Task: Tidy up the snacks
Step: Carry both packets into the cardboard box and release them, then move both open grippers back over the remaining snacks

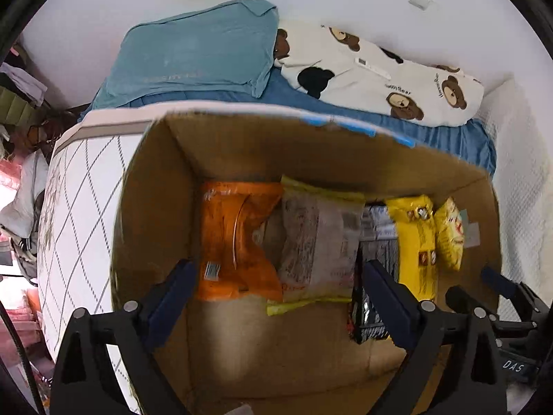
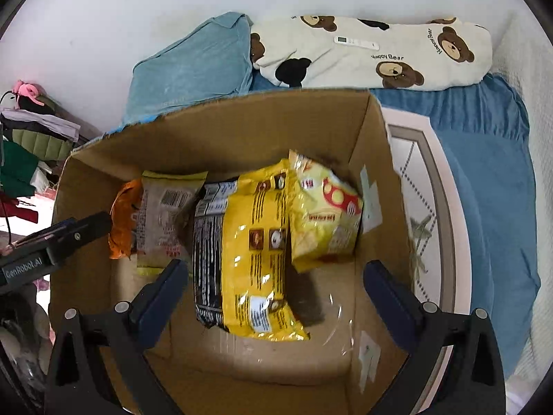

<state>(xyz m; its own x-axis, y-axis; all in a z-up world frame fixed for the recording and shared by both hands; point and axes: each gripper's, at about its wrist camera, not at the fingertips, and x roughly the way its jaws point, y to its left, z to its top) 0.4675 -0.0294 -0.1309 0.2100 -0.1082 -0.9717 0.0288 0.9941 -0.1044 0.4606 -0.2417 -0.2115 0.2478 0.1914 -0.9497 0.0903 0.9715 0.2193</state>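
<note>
We read the job as well along: five snack packets already lie inside the cardboard box, and nothing is held by either tool. The left hand-held gripper hangs over the box with its fingers spread wide and nothing between them, and the right hand-held gripper likewise points down into the box with its fingers wide apart and empty. The box stands against the side of the bed, its far wall near the blue pillow and the bear-print blanket. Counting along the far wall of the box from its left corner, we find one orange packet, one pale packet with yellow edges overlapping it, one black packet, one large yellow packet lying partly over the black one, and one smaller yellow packet with a red mushroom picture leaning toward the right corner. So five packets in all, one of each kind, in one box. They sit in a rough row, some overlapping and tilted, with the near half of the box floor still bare. What may remain, in our judgement, is fetching any snacks lying outside the box, which neither view shows us, or straightening the row. A white remote rests on the blanket, apart from the work.
</note>
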